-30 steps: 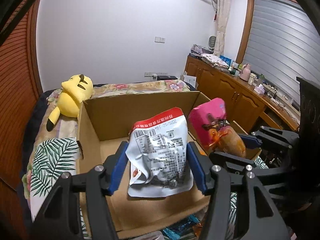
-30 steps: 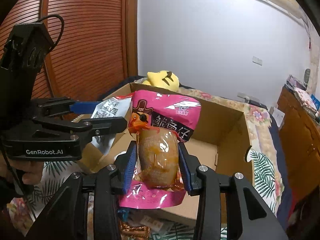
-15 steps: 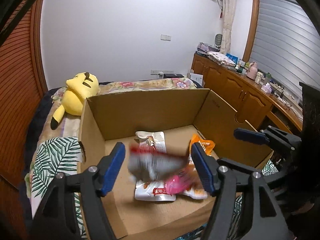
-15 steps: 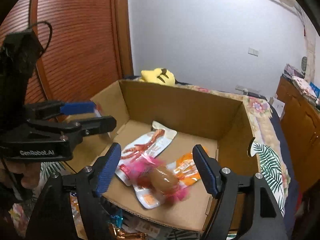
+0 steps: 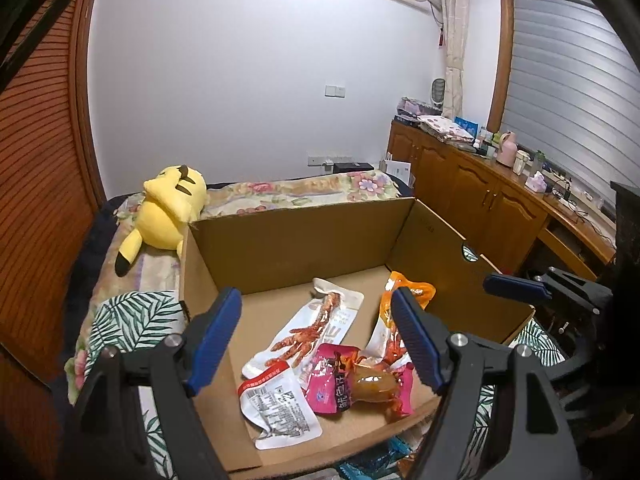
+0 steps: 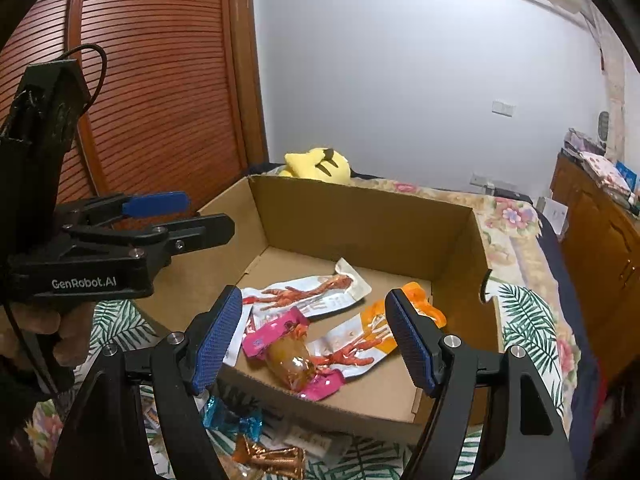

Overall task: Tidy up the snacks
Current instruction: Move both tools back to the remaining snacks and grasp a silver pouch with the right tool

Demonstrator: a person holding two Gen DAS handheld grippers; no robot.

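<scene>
An open cardboard box sits on the bed. Inside lie a white chicken-feet packet, an orange packet, a pink packet with a brown snack, and a silver packet with a red top and barcode at the near edge. My left gripper hovers above the box's near side, its jaws opening with nothing between them. My right gripper is open and empty above the pink packet. Each gripper shows at the edge of the other's view.
A yellow plush toy lies behind the box's far left corner. Loose wrapped snacks lie on the leaf-print cover in front of the box. Wooden cabinets line the right wall; a slatted wooden door stands at the left.
Both grippers opened. The silver packet dropped from the left one and the pink packet from the right one; both now lie in the box.
</scene>
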